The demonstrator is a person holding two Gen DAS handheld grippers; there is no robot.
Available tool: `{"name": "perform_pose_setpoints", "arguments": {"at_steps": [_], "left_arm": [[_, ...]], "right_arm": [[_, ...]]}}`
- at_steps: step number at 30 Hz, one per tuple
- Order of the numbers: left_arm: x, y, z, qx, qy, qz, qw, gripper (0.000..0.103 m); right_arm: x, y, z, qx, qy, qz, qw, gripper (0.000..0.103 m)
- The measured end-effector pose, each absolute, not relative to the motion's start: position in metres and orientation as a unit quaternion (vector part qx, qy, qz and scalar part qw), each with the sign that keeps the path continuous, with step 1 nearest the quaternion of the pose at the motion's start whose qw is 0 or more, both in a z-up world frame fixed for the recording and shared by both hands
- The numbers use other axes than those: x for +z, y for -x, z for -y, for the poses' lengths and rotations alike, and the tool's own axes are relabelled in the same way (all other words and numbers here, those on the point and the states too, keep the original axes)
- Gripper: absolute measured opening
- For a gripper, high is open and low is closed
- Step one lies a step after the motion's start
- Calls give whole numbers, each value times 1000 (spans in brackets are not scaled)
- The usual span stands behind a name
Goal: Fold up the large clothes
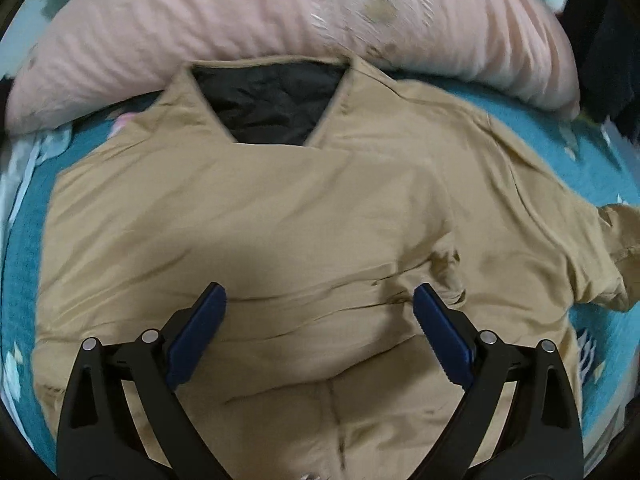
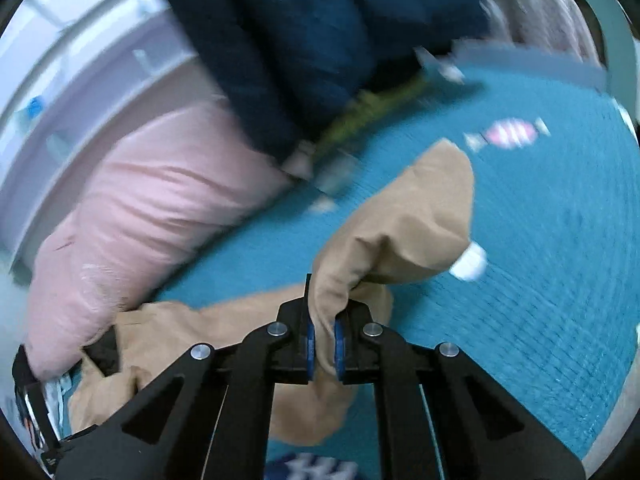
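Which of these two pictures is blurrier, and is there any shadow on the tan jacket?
Right wrist view: heavier motion smear, worst on the navy coat and teal bedspread; the right gripper stays sharp. Left wrist view: milder blur toward the pink pillow; a dark shadow on the tan jacket ahead of the left gripper.
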State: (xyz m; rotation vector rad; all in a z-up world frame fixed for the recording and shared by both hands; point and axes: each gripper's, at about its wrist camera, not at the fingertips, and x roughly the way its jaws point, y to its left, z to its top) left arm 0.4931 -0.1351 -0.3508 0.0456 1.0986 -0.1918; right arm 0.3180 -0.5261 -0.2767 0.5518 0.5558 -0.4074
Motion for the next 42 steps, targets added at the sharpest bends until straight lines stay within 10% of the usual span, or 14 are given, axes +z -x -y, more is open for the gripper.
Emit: {"name": "perform_pose_setpoints", "arguments": {"at_steps": [10,22,28,32,42], "left_arm": [[-336,-486,28,-28,4,-522,852,94],[-370,-469,-58,-21,39,-555,830,94],[-368,-464,-62,-38,46,-543,837,94],[-357,-458,-71,-37,72,-543,836,94],[-300,-472,-57,-72,90,-494,862,94]], "right_arm": [[-204,-381,339,7,-187,-233,954,7],[-300,-454,127,112,-102,-393,907,14],[-346,-457,125,139,-127,-481,856,36],[-316,-442,136,170,-179,-463,851,78],[-254,-411,196,124,-138,-397,899,84]]}}
